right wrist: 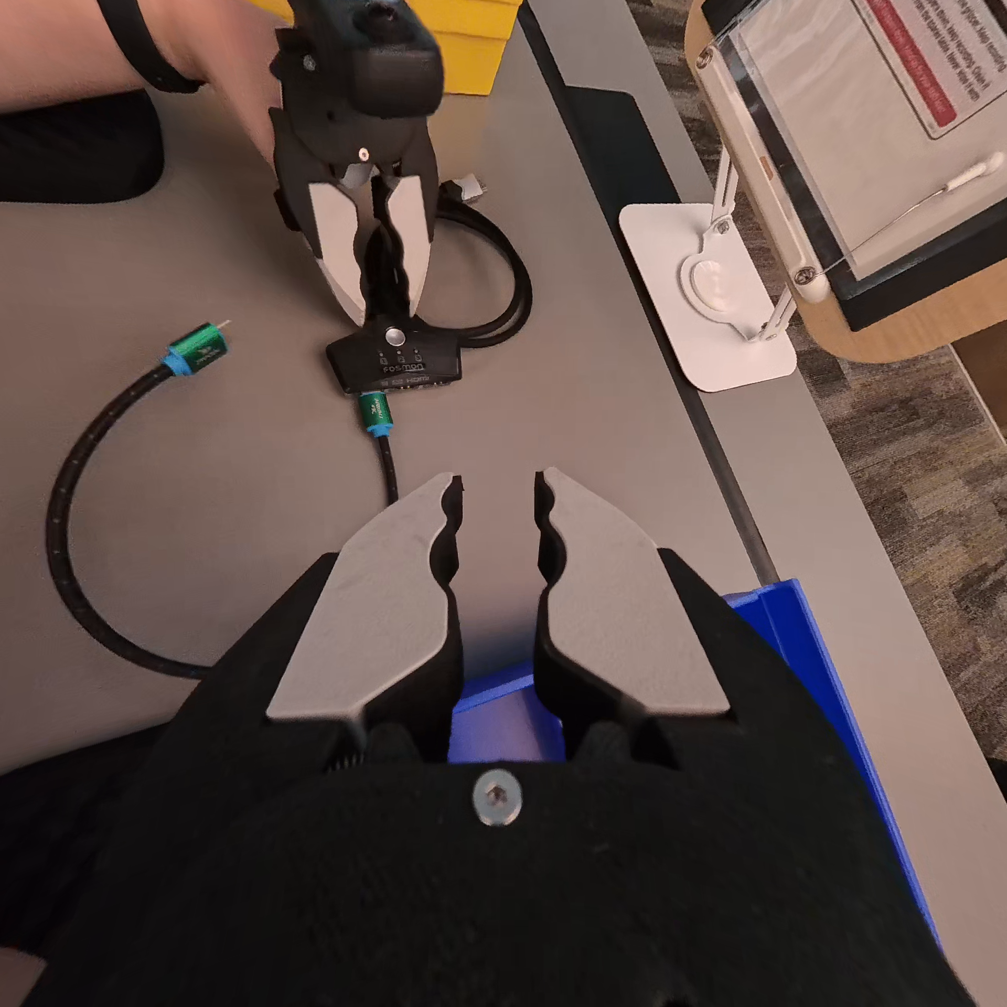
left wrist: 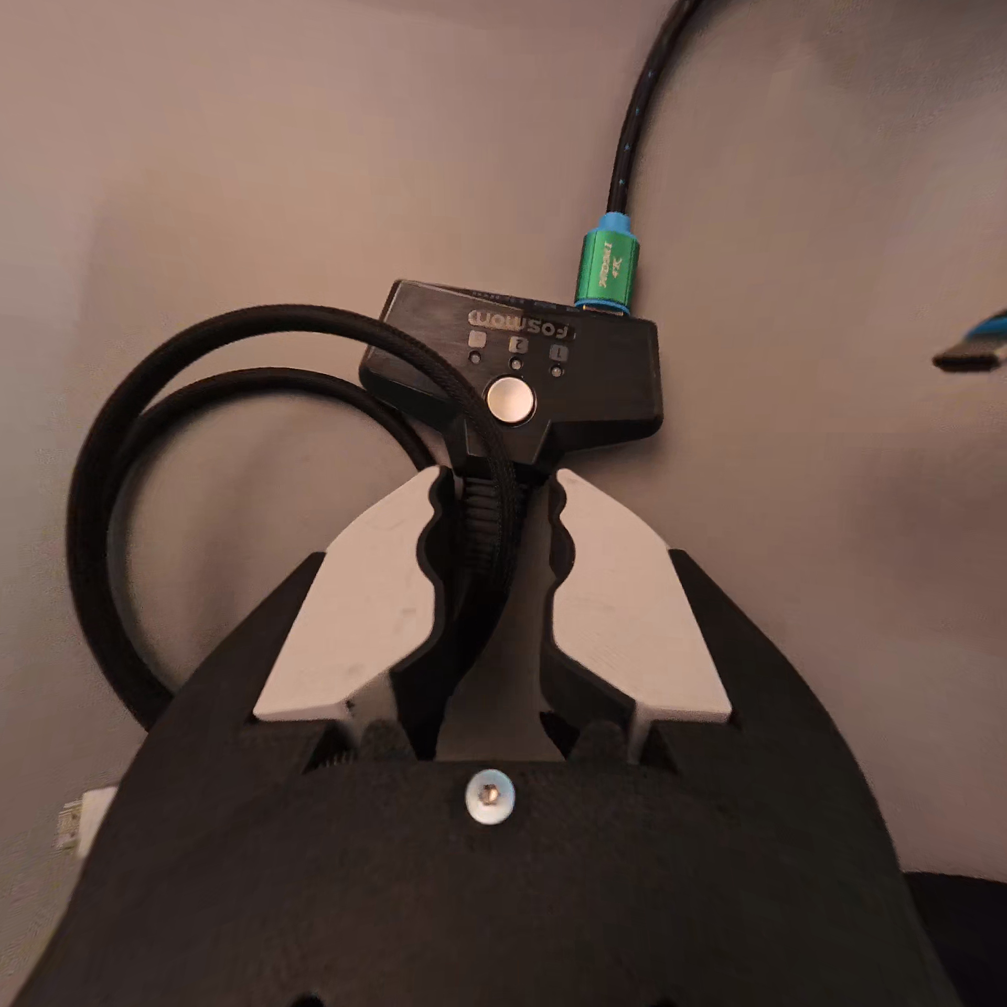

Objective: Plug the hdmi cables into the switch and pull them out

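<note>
Claws first: my right gripper, white-shelled with black ridged pads, hangs released above the grey tabletop, jaws parted on nothing, a blue plastic bin beneath it. Just ahead, the braided black HDMI cable runs up to its green metal plug, seated in an outer port of the black T-shaped HDMI switch. My left gripper is clenched on the switch's narrow stem and ribbed strain relief, its own black braided lead looping off to the side. A second green plug lies loose on the table, well apart from the switch. Beyond stand a yellow box and a white stand.
</note>
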The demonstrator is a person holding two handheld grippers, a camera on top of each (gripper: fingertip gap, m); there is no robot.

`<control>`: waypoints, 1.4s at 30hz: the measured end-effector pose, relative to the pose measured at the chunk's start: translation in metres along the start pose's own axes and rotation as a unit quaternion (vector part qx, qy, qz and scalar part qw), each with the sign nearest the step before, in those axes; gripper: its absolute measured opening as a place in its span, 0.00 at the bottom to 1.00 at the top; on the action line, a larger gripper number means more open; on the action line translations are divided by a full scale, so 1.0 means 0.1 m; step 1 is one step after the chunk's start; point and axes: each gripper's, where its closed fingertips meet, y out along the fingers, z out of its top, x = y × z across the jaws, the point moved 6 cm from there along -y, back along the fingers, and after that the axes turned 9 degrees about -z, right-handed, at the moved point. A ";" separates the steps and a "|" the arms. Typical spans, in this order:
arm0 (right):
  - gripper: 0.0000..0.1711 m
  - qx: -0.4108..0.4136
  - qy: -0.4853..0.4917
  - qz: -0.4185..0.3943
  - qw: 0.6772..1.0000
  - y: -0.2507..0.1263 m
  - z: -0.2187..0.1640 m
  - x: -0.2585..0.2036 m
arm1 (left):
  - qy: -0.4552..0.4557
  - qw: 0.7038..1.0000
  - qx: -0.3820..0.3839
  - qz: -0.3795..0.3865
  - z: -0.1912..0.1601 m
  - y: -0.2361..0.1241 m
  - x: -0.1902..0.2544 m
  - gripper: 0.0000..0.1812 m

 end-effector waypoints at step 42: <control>0.14 0.050 0.021 0.055 0.997 -0.03 0.05 -0.05 | -0.487 0.854 -0.090 0.156 -1.65 -2.33 1.14 0.04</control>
